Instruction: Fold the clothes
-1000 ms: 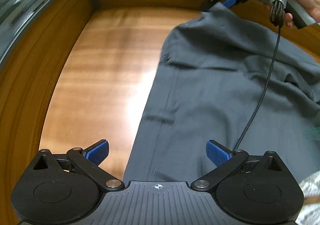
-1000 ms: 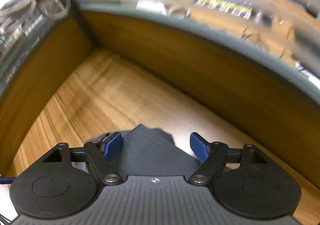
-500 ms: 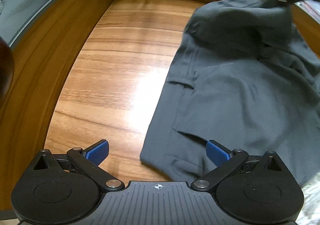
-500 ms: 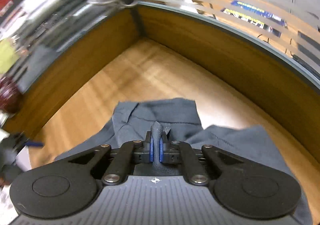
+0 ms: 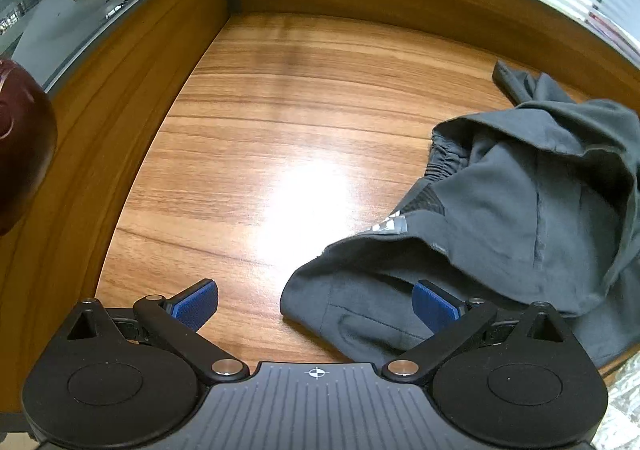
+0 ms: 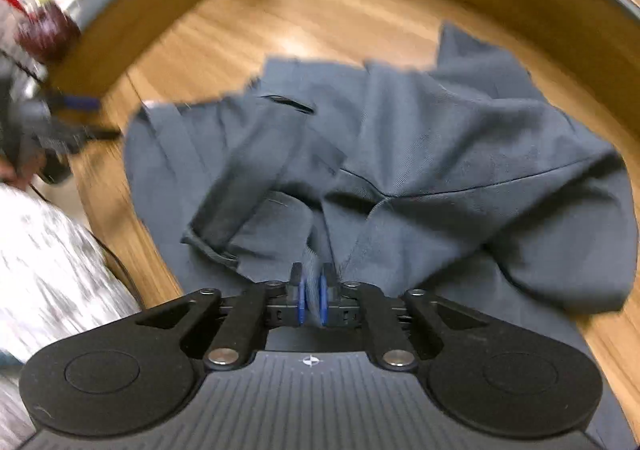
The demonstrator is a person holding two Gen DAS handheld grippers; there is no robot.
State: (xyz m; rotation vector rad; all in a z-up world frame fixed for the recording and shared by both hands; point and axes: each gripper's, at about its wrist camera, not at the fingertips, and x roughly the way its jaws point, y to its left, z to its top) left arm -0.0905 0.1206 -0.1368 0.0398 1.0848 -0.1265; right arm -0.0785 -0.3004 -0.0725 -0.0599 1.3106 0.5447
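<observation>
A dark grey pair of trousers (image 5: 500, 210) lies bunched and partly doubled over on the wooden table (image 5: 280, 138), right of centre in the left wrist view. My left gripper (image 5: 316, 302) is open just above the table, its right pad (image 5: 434, 308) over the garment's near corner and its left pad over bare wood. My right gripper (image 6: 312, 290) pinches a fold of the trousers (image 6: 440, 138) between its blue pads, and its jaws are opening slightly. The view is blurred by motion. The left gripper (image 6: 52, 130) shows smeared at the far left there.
Wooden walls (image 5: 140, 62) topped with glass enclose the table at the back and left. A dark red rounded object (image 5: 20, 146) sits beyond the left wall. The person's light patterned clothing (image 6: 48, 250) is at the near edge. Bare wood lies left of the garment.
My right gripper shut on the trousers' far corner and pulled it back toward the near side, doubling the cloth over. The left gripper stayed open and shifted a little sideways.
</observation>
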